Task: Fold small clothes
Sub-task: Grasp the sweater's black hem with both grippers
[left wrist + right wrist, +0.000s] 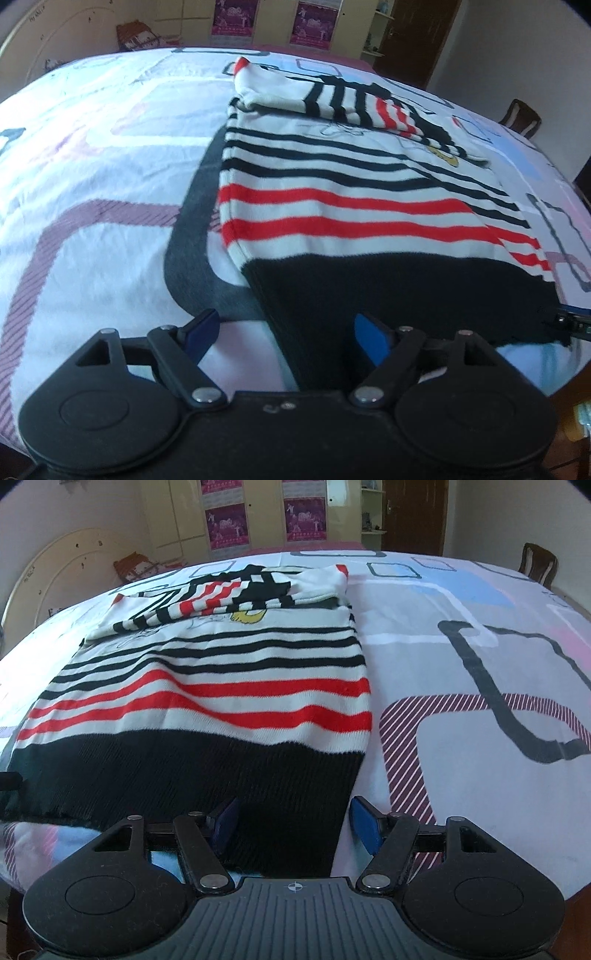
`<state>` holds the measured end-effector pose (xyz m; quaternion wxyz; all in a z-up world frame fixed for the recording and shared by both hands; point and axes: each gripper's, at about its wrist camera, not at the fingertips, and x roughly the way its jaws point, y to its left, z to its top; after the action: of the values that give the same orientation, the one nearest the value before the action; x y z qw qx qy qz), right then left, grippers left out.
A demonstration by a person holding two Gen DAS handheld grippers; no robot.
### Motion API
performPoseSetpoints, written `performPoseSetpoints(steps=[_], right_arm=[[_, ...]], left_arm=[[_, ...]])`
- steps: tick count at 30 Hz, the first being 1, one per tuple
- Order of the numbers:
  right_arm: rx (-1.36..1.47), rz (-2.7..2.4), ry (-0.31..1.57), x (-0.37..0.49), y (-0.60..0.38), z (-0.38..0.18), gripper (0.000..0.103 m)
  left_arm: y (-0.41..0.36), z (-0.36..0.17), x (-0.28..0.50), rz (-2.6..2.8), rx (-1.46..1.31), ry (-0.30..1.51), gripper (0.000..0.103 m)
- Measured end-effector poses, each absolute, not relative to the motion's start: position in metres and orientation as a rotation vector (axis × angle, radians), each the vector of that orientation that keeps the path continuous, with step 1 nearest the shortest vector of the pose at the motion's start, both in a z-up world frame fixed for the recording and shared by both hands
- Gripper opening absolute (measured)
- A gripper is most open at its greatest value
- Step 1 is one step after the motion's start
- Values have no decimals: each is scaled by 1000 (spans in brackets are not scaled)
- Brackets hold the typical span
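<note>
Left wrist view
Room: a bed under a patterned sheet [92,155] with grey and purple outlines; posters and a dark door [417,37] line the far wall.
Sweater: a striped sweater [351,206] lies flat on the sheet, black hem nearest the camera, sleeves folded across the top.
Left gripper: the left gripper [288,338] stands spread, its blue pads [371,343] astride the hem's left corner, not pressing on it.

Right wrist view
Room: the same sheet [461,672], a wooden chair [537,566] at the far right.
Sweater: the sweater [221,701] fills the left half, black hem at the bottom.
Right gripper: the right gripper [293,825] is released, its jaws straddling the hem's right corner, which lies loose between them.
</note>
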<state>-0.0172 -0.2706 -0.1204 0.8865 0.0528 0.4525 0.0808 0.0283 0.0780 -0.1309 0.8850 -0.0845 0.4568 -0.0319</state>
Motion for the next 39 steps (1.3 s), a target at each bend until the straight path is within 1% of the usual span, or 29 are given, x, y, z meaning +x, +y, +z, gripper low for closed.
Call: performPoseSetpoints(steps=[1,2,3,4,5,6,7,8,10,12,13,16,22,28,33,39], right_arm=[[114,168,942,-18,-270,-121,63],[115,173,943,-19,-269,-121,55],[117,174,941,-19,-268,-120,52],[120,171,939,-19,-268,-120,50],[125,171,936,-19,-268,-120,40],[134,172,935,-18,-269,-120,29],[147,172,937,-18,-270,-119,24],[155,175,941,-17,-271,-119,18],[155,182,947,-16,-270,-118,15],[161,188,948,-15,-270,-116,9],[166,186,943,-15,-271,-114,9],[191,190,916,-12,-275,-104,9],[231,201,835,4,-281,-73,9],[232,227,739,47,-282,-45,9],[236,244,679,98,-280,-30,9],[253,241,648,167,-279,-29,9]], left_arm=[[77,-132,27,-75,-182,950,78],[76,-133,27,-80,-186,948,78],[76,-133,27,-85,-192,945,78],[75,-133,26,-90,-203,944,74],[76,-133,26,-97,-217,942,71],[76,-133,27,-103,-229,938,61],[76,-133,27,-109,-238,937,49],[77,-133,28,-115,-249,940,45],[78,-133,31,-136,-271,947,29],[77,-132,32,-155,-279,946,21],[77,-130,32,-161,-277,936,15],[79,-123,35,-176,-293,902,9],[83,-88,49,-204,-313,791,8],[88,-56,85,-205,-344,708,8],[90,-43,126,-193,-345,671,8],[94,-37,188,-167,-344,633,7]])
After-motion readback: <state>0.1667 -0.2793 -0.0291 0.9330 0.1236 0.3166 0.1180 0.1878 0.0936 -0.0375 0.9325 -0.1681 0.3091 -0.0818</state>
